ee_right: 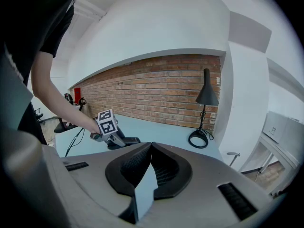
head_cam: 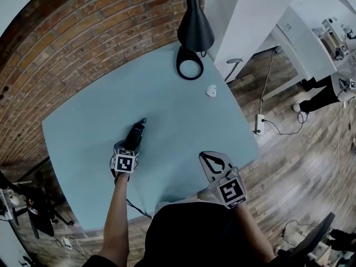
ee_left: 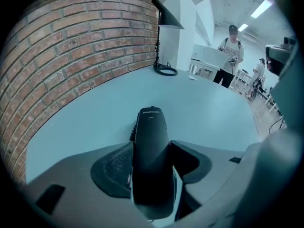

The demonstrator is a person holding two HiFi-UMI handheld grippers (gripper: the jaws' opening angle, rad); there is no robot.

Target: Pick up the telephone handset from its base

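**Handset pinched in the left gripper; right gripper idle**

The black telephone handset (ee_left: 152, 163) lies lengthwise between the jaws of the left gripper (ee_left: 152, 144). The dark pads appear to press on its two long sides. It is taken along its axis, probably so that the narrow flanks meet the flat pads and the body cannot twist. A coiled cord (ee_left: 132, 133) shows at its left flank and will limit how far it can travel.

In the head view the handset sits well apart from the desk lamp (head_cam: 194, 26), on the side of the blue table (head_cam: 183, 121) away from the lamp and toward the person. No view shows the base clearly, nor whether the handset has cleared it.

The right gripper (ee_right: 151, 146) has its jaw tips pressed together on nothing. It hovers at the table edge farthest from the lamp, seemingly parked because one gripper suffices.

A small white object (head_cam: 211, 90) rests near the lamp's ring foot. The brick wall (head_cam: 83, 38) runs along the table edge beside the lamp. Neither obstructs a lift.
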